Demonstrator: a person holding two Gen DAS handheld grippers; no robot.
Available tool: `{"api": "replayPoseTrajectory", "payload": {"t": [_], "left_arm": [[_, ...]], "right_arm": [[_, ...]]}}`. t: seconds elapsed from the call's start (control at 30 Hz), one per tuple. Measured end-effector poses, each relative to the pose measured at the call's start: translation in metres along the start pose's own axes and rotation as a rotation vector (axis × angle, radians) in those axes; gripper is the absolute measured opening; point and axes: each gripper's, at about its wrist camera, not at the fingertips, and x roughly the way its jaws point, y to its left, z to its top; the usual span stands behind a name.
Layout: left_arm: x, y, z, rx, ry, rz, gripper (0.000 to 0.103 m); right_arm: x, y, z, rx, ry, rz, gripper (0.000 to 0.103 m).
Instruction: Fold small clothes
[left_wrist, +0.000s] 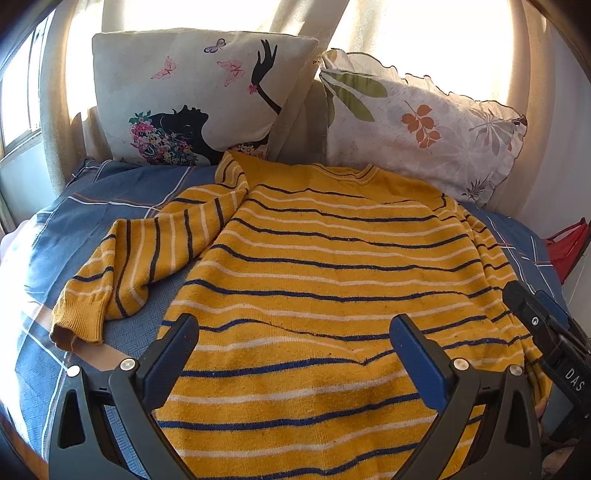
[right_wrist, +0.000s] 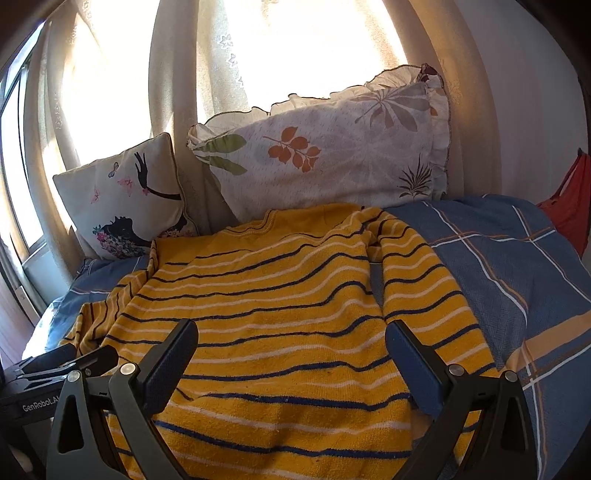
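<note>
A yellow sweater (left_wrist: 317, 266) with dark blue and white stripes lies spread flat on the bed, neck toward the pillows. Its left sleeve (left_wrist: 147, 251) lies bent out to the left, cuff near the front. In the right wrist view the sweater (right_wrist: 266, 314) shows its right sleeve (right_wrist: 424, 295) lying alongside the body. My left gripper (left_wrist: 293, 332) is open and empty above the sweater's lower half. My right gripper (right_wrist: 291, 339) is open and empty above the hem. The right gripper shows at the left wrist view's right edge (left_wrist: 543, 325).
A blue plaid bedsheet (right_wrist: 517, 280) covers the bed. A butterfly-print pillow (left_wrist: 192, 96) and a leaf-print pillow (left_wrist: 417, 125) lean against the curtain (right_wrist: 295, 48) at the back. A red object (left_wrist: 569, 243) sits at the right edge.
</note>
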Motion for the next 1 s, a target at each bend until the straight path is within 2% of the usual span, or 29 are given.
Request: {"api": "replayPoseTrajectory", "payload": {"t": [0.1, 0.2, 0.27, 0.47, 0.63, 0.73, 0.9, 1.0], "left_arm": [[0.002, 0.001, 0.000, 0.007, 0.000, 0.012, 0.103], [0.004, 0.001, -0.001, 0.010, 0.006, 0.015, 0.103], [0.005, 0.001, -0.001, 0.011, 0.008, 0.011, 0.103], [0.006, 0.006, 0.001, 0.014, 0.007, 0.025, 0.103], [0.004, 0.035, 0.006, -0.020, 0.006, 0.052, 0.103], [-0.003, 0.071, 0.008, -0.051, -0.014, 0.123, 0.103], [-0.002, 0.148, 0.002, -0.110, 0.010, 0.355, 0.103], [0.003, 0.190, 0.001, -0.181, 0.035, 0.371, 0.103]], "right_arm": [[0.008, 0.007, 0.000, -0.047, 0.026, 0.019, 0.103], [0.019, 0.002, -0.002, 0.014, 0.078, 0.101, 0.103], [0.024, -0.002, -0.005, 0.051, 0.086, 0.120, 0.103], [0.038, -0.007, -0.016, 0.077, 0.125, 0.092, 0.103], [0.044, -0.014, -0.017, 0.117, 0.148, 0.098, 0.103], [0.044, -0.013, -0.018, 0.114, 0.150, 0.103, 0.103], [0.045, -0.011, -0.018, 0.109, 0.153, 0.113, 0.103], [0.046, -0.010, -0.018, 0.109, 0.156, 0.115, 0.103]]}}
